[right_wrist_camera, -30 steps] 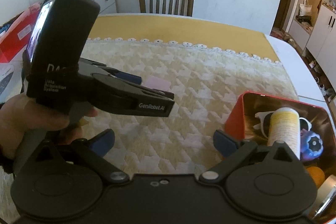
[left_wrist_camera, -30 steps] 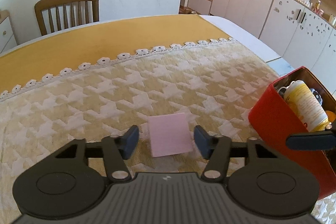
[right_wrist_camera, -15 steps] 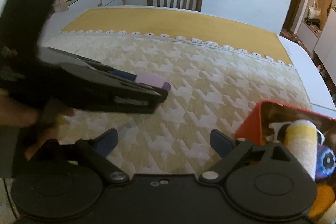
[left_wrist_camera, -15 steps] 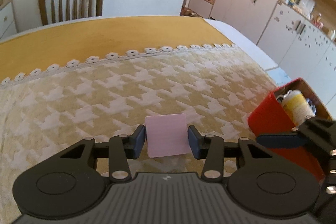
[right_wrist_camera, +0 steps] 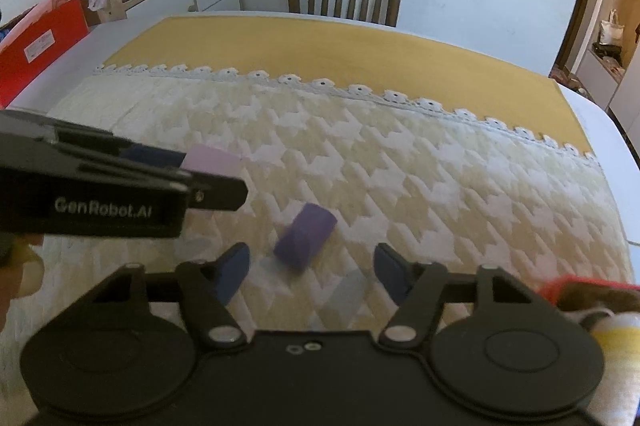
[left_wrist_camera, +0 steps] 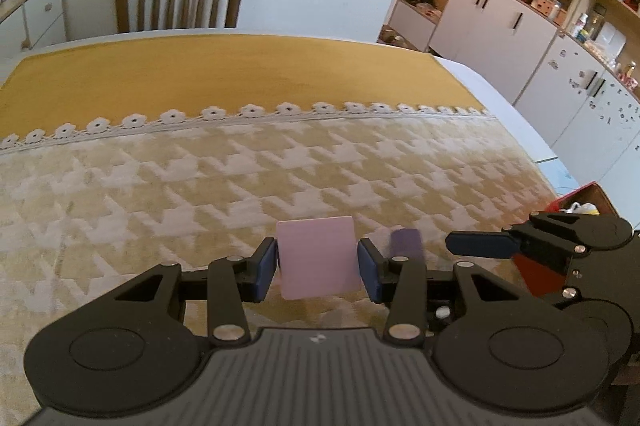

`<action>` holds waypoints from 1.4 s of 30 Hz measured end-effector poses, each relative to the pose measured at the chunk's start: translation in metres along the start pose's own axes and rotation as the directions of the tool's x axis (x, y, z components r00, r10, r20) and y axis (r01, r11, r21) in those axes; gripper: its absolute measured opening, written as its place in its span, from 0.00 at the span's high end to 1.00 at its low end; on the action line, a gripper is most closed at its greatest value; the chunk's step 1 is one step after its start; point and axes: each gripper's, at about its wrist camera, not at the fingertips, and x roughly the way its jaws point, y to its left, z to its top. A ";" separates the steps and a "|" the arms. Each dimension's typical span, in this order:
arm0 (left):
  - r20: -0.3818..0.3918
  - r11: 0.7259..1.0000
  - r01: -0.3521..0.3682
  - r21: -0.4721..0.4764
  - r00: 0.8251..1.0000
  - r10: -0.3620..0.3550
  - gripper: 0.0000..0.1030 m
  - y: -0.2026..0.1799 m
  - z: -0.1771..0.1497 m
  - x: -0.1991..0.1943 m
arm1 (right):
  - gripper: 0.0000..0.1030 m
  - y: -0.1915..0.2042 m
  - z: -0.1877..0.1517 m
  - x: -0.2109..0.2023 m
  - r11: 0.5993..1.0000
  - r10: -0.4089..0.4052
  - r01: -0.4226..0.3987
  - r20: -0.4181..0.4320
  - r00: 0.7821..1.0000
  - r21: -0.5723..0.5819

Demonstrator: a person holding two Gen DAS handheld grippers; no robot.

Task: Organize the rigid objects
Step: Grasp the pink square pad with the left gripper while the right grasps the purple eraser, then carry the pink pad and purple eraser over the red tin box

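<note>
Pale pink block; dark purple block; cream-yellow houndstooth cloth; red box.

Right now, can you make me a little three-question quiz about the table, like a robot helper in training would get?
1. True or false: the left gripper is shut on the pale pink block.
2. Which colour is the block lying between the right gripper's open fingers? A green, B dark purple, C orange.
3. Fill in: the red box with things inside sits at the table's ____ side in the right wrist view.

Key
1. True: both pads press its sides.
2. B: the dark purple block lies on the patterned cloth, untouched; the jaws have just been closing.
3. Right.
</note>
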 end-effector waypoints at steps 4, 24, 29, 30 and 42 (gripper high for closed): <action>-0.001 1.000 -0.003 -0.009 1.000 0.003 0.58 0.004 0.000 0.000 | 0.57 0.000 0.005 0.005 1.000 -0.002 0.002 0.004 1.000 0.012; 0.010 0.999 0.022 0.033 1.000 -0.022 0.58 -0.030 0.001 -0.036 | 0.81 -0.004 -0.008 -0.061 0.995 -0.019 0.012 0.063 0.998 0.097; 0.022 0.997 0.051 0.063 0.998 -0.052 0.58 -0.054 -0.001 -0.055 | 0.81 -0.009 -0.021 -0.092 0.991 -0.040 0.028 0.088 0.995 0.130; 0.023 0.996 0.055 0.068 0.998 -0.057 0.58 -0.058 -0.002 -0.058 | 0.81 -0.011 -0.024 -0.098 0.990 -0.043 0.031 0.092 0.995 0.135; 0.050 0.985 0.116 0.128 0.991 -0.123 0.58 -0.125 -0.005 -0.093 | 0.81 -0.041 -0.054 -0.166 0.980 -0.072 0.044 0.142 0.987 0.192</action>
